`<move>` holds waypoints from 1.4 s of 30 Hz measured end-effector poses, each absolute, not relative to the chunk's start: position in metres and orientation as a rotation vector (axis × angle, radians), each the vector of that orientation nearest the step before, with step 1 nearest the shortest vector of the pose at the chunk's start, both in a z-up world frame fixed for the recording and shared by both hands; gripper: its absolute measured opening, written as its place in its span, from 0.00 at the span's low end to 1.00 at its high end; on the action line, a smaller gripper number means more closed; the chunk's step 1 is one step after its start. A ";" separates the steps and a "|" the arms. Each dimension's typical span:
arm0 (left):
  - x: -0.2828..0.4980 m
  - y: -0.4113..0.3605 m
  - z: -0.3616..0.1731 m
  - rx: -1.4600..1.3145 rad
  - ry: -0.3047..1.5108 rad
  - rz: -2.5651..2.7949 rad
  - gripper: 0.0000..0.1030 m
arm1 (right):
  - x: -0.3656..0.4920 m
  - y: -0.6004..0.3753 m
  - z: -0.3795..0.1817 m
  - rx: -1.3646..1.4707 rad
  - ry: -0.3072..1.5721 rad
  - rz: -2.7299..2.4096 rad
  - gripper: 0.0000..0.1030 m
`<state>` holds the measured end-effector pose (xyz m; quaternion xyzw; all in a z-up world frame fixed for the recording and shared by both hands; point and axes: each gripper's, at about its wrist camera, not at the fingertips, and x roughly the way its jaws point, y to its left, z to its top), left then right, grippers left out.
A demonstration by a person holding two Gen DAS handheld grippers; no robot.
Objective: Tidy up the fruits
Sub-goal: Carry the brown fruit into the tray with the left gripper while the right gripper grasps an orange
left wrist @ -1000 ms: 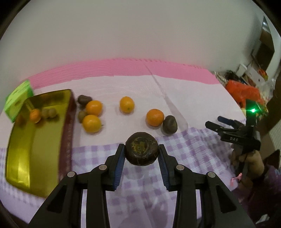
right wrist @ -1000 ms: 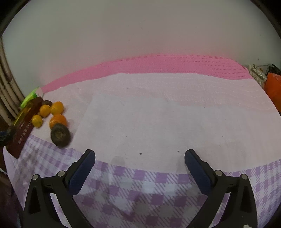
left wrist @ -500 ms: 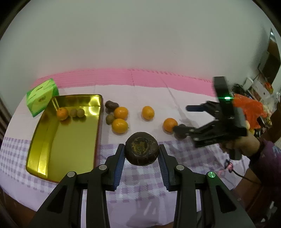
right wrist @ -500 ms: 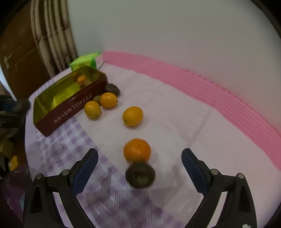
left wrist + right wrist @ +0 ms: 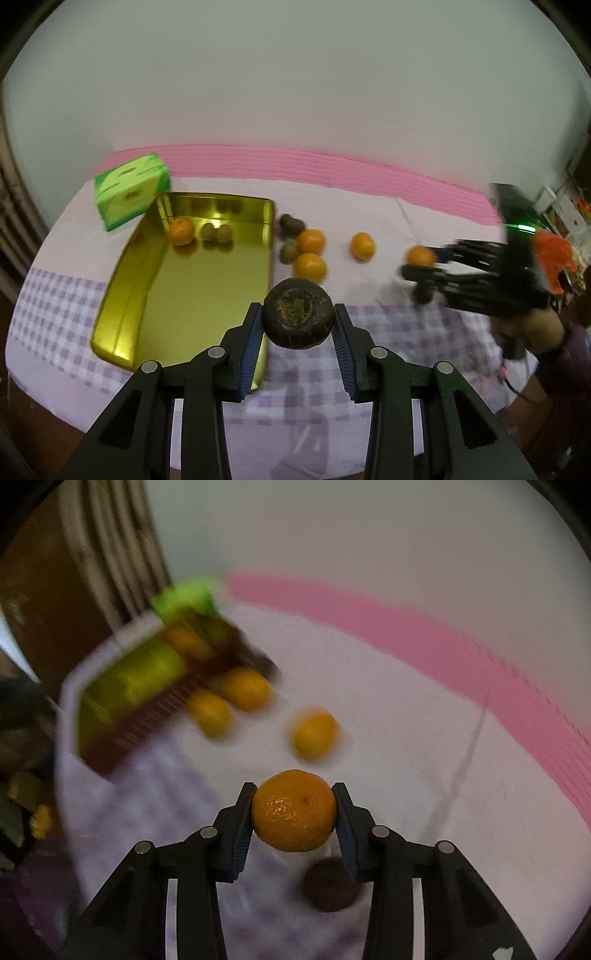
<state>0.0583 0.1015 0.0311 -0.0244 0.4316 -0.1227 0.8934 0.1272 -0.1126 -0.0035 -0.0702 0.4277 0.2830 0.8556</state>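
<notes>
Left gripper (image 5: pixel 298 322): my fingers are clamped on a round, dark brown, rough-skinned fruit (image 5: pixel 298 318), held above the near right corner of the gold metal tin.
Right gripper (image 5: pixel 294 810): my fingers are closing on a glossy orange mandarin (image 5: pixel 294 810); both pads sit against its sides. From the left wrist view this gripper (image 5: pixel 424 264) shows at the right, blurred, with a person's hand (image 5: pixel 532 328) behind it.
Gold rectangular tin (image 5: pixel 192 288): it lies on the bench at the left; inside, against the far wall, I see one small orange fruit (image 5: pixel 180 231) and two small brown fruits (image 5: pixel 217 232) side by side.
Loose fruit: just right of the tin, two orange mandarins (image 5: pixel 310 254) lie close together with a dark fruit (image 5: pixel 290 222) and a small brown one (image 5: pixel 289 252); another orange mandarin (image 5: pixel 363 245) lies alone further right.
Second dark fruit (image 5: pixel 330 884): on the cloth below my right fingers, blurred.
Bench cover: white cloth with a lilac check (image 5: pixel 388 325) near me and a pink band (image 5: pixel 332 166) along the wall.
Green carton (image 5: pixel 131 190): beside the tin's far left corner.
</notes>
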 end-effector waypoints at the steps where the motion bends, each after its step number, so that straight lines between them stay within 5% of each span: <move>1: 0.060 0.106 0.031 -0.059 0.896 -0.244 0.37 | 0.117 -0.111 0.004 -0.129 0.870 0.599 0.36; 42: 0.205 0.166 -0.061 0.201 1.056 0.011 0.37 | 0.036 -0.113 0.031 0.017 0.806 0.574 0.36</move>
